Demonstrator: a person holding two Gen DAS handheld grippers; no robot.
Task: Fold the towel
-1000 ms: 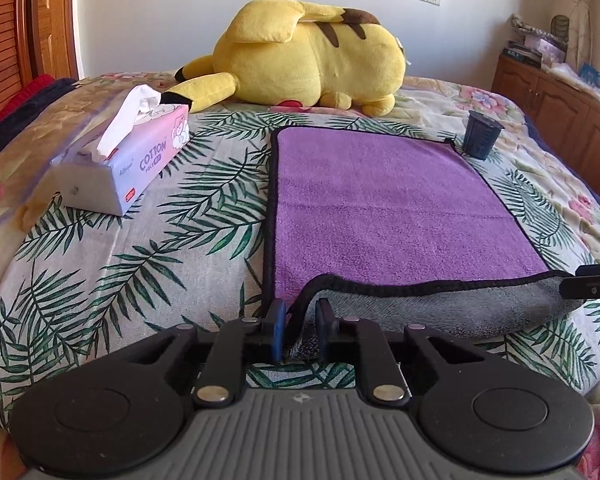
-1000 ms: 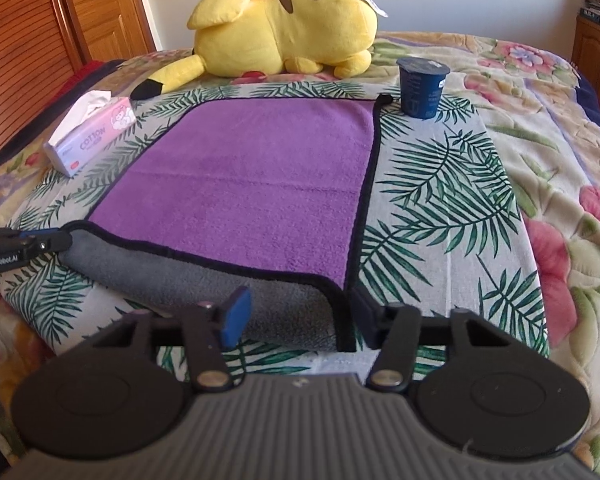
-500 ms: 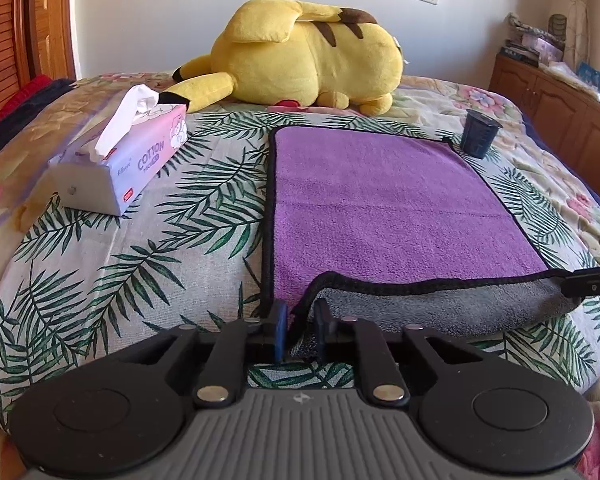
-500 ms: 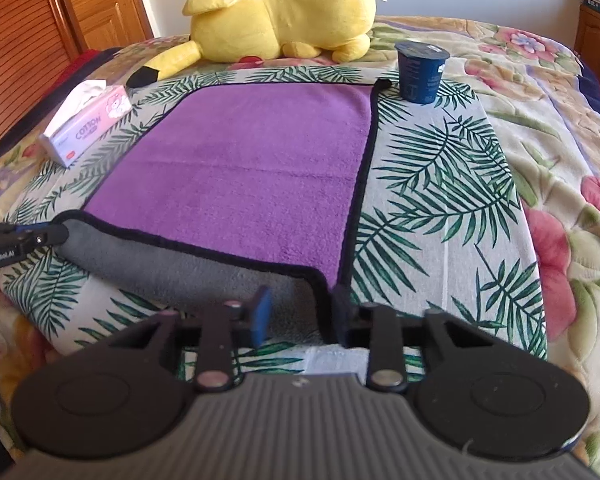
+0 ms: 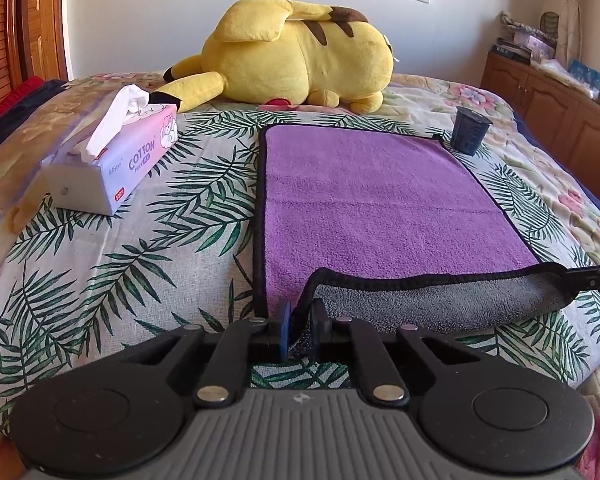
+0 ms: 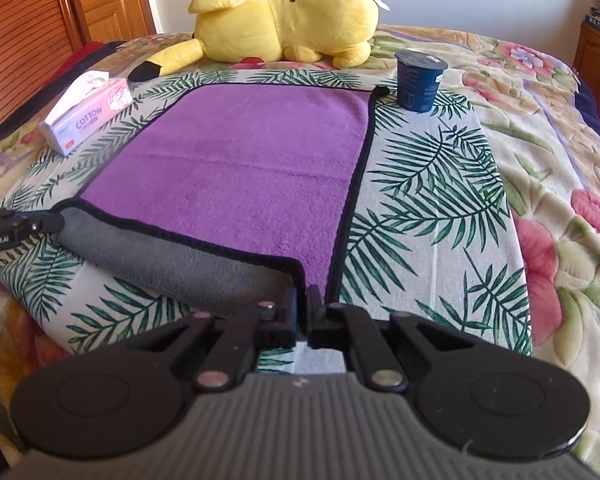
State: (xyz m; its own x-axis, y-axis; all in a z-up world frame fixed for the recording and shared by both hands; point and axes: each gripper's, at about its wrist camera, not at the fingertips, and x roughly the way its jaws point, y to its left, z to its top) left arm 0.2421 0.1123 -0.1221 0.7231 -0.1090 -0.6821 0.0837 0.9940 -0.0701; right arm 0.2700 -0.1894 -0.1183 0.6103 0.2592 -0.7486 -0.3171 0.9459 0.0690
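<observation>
A purple towel (image 5: 372, 200) with black trim and a grey underside lies flat on the leaf-print bedspread; it also shows in the right wrist view (image 6: 244, 168). Its near edge is turned up, showing the grey side (image 5: 440, 300). My left gripper (image 5: 299, 316) is shut on the towel's near left corner. My right gripper (image 6: 306, 312) is shut on the near right corner. Each gripper's tip shows at the edge of the other view, the right one (image 5: 592, 280) and the left one (image 6: 16, 224).
A yellow plush toy (image 5: 296, 68) lies at the far end of the bed. A tissue box (image 5: 112, 164) sits left of the towel. A dark blue cup (image 5: 469, 130) stands by the towel's far right corner. Wooden cabinets (image 5: 560, 104) stand at the right.
My right gripper has closed on the towel's near right corner and moved closer over the bed. My left gripper keeps its grip; the near edge has lifted a little.
</observation>
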